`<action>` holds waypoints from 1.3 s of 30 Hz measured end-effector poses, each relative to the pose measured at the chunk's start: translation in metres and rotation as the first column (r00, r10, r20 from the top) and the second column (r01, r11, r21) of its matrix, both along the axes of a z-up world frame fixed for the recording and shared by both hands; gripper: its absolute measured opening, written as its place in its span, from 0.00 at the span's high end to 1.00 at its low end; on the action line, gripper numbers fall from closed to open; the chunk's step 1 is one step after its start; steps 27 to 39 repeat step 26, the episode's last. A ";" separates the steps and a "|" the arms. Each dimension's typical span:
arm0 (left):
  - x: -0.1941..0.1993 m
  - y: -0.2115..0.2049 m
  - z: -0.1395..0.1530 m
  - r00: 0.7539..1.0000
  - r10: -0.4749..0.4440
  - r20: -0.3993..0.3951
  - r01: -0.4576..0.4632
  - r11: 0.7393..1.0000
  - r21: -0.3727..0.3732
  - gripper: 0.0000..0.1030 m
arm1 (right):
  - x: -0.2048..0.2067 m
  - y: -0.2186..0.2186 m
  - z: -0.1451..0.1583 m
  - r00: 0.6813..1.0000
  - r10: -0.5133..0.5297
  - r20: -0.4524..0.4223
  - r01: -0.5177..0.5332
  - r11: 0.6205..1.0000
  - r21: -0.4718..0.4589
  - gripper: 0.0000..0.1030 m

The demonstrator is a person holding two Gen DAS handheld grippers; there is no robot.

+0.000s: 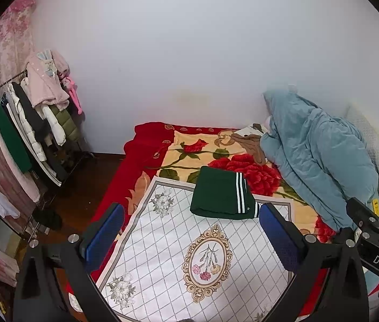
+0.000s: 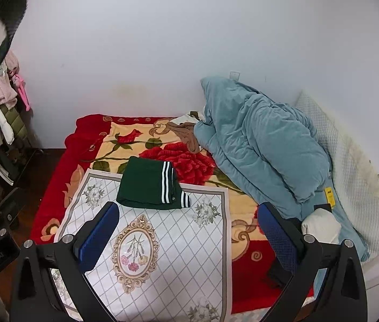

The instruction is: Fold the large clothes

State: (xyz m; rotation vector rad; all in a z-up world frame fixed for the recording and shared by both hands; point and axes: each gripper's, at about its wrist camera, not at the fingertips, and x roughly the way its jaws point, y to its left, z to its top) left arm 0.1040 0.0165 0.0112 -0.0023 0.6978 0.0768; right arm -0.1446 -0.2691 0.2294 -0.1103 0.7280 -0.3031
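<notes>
Left wrist view: folded green garment [image 1: 220, 197] lies on the white mat [image 1: 162, 241]; left gripper [image 1: 192, 238] and right gripper [image 2: 188, 234] hover with fingers spread, empty.

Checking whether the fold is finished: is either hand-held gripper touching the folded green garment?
Apart. Both wrist views show the left hand-held gripper and right hand-held gripper open, with bare mat between their fingertips and the green garment.
</notes>
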 end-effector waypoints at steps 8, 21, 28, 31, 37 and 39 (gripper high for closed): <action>0.002 0.002 0.000 1.000 0.003 0.000 -0.003 1.000 -0.002 0.00 | 0.005 0.000 -0.002 1.000 0.007 0.006 -0.007 1.000 -0.001 0.00; 0.003 0.003 0.001 0.999 0.036 -0.001 -0.036 0.999 -0.003 0.00 | 0.013 -0.001 -0.002 1.000 0.025 0.009 -0.025 1.000 -0.005 0.00; 0.005 0.000 0.001 0.999 0.048 -0.002 -0.048 0.999 -0.011 0.00 | 0.012 0.000 -0.002 0.999 0.030 0.010 -0.030 1.000 -0.004 0.00; 0.005 0.000 0.001 0.999 0.048 -0.002 -0.048 0.999 -0.011 0.00 | 0.012 0.000 -0.002 0.999 0.030 0.010 -0.030 1.000 -0.004 0.00; 0.005 0.000 0.001 0.999 0.048 -0.002 -0.048 0.999 -0.011 0.00 | 0.012 0.000 -0.002 0.999 0.030 0.010 -0.030 1.000 -0.004 0.00; 0.005 0.000 0.001 0.999 0.048 -0.002 -0.048 0.999 -0.011 0.00 | 0.012 0.000 -0.002 0.999 0.030 0.010 -0.030 1.000 -0.004 0.00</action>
